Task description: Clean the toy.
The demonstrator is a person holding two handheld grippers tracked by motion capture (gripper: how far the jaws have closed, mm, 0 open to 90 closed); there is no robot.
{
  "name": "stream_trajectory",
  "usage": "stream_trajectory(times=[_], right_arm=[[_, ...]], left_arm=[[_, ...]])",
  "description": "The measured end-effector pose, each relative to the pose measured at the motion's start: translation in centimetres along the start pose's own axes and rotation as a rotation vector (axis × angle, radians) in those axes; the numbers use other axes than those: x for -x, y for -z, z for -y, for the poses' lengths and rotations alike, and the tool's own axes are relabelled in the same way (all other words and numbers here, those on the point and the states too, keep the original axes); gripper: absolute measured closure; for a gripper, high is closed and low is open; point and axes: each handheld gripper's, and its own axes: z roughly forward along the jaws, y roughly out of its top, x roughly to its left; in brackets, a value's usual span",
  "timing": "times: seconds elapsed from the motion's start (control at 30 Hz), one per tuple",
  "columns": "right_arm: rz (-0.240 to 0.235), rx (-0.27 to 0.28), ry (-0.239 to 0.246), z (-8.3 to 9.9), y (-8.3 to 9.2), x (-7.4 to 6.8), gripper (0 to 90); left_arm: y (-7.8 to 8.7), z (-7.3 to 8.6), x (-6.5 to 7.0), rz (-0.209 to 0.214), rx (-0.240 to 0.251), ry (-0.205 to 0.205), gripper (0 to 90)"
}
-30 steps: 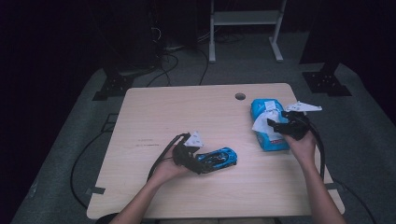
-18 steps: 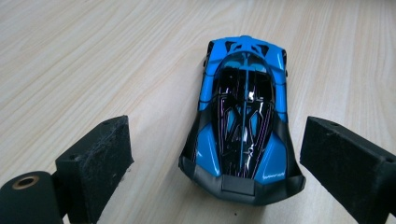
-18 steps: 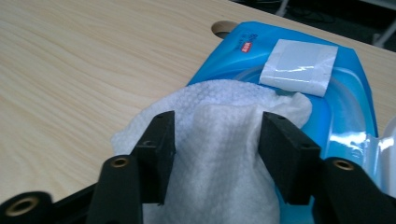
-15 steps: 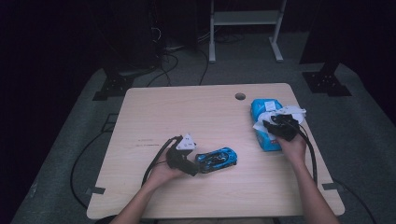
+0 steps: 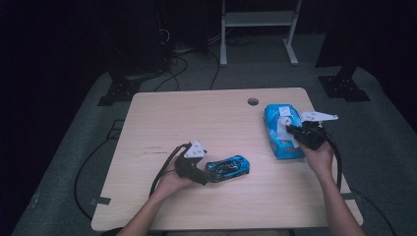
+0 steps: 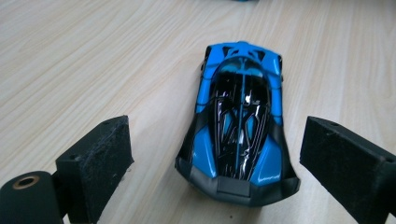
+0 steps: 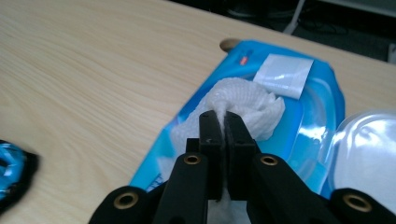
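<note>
Car (image 5: 227,168) on table (image 5: 196,118), near middle, just right of left gripper (image 5: 195,172), between its parted jaws. Wipes pack (image 5: 281,132) far right on table, well apart from car. Wipe (image 7: 247,105) sticking up from pack, pinched in right gripper (image 5: 295,132). Hole (image 5: 253,102) in table, far edge, left of pack.

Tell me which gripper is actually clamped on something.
The right gripper: its jaws are shut on a white wipe from the blue pack. The left gripper is open around the toy car.
</note>
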Motion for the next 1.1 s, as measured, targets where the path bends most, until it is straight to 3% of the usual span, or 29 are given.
stream_trajectory(times=[0.13, 0.23, 0.27, 0.43, 0.5, 0.63, 0.8, 0.87, 0.93, 1.0, 1.07, 1.1], right_arm=[[-0.046, 0.036, 0.027, -0.9, 2.5, -0.9, 87.0], [-0.105, 0.078, 0.064, -1.4, 4.6, -2.6, 87.0], [-0.121, 0.088, 0.088, -1.6, 5.3, -3.3, 87.0], [-0.276, 0.101, 0.146, -2.1, 7.9, -7.4, 86.9], [-0.368, 0.092, 0.130, -2.0, 8.0, -8.8, 86.9], [-0.488, 0.044, 0.130, -1.8, 7.8, -11.1, 86.4], [-0.572, -0.020, 0.126, -2.2, 6.8, -12.8, 86.5], [-0.555, -0.037, 0.149, -2.2, 5.6, -13.1, 86.4], [-0.579, -0.083, 0.130, -2.0, 3.7, -13.1, 86.4], [-0.543, -0.115, 0.141, -1.8, 1.8, -13.1, 86.3], [-0.536, -0.154, 0.133, -1.7, -0.1, -13.1, 86.0], [-0.499, -0.161, 0.152, -1.6, -0.8, -13.3, 85.7]], left_arm=[[0.0, 0.2, 0.1, 0.008, -0.014, -0.003, 8.5], [0.0, 0.2, 0.3, -0.003, -0.036, -0.036, 8.5], [0.0, 0.2, 0.4, -0.001, -0.024, -0.029, 8.5], [0.0, 0.0, 0.5, 0.008, -0.015, -0.025, 8.5], [-0.2, 0.1, 0.6, 0.014, -0.020, -0.030, 8.5], [-0.2, -0.1, 0.7, 0.020, -0.023, -0.051, 8.5], [-0.5, 0.0, 0.6, 0.031, -0.031, -0.047, 8.5], [-0.6, 0.0, 0.7, 0.032, -0.029, -0.045, 8.5], [-0.5, -0.1, 0.8, 0.034, -0.026, -0.051, 8.5], [-0.6, -0.1, 0.7, 0.040, -0.026, -0.046, 8.5], [-0.9, 0.0, 0.6, 0.057, -0.038, -0.037, 8.9], [-1.0, 0.1, 0.6, 0.064, -0.049, -0.033, 8.9]])
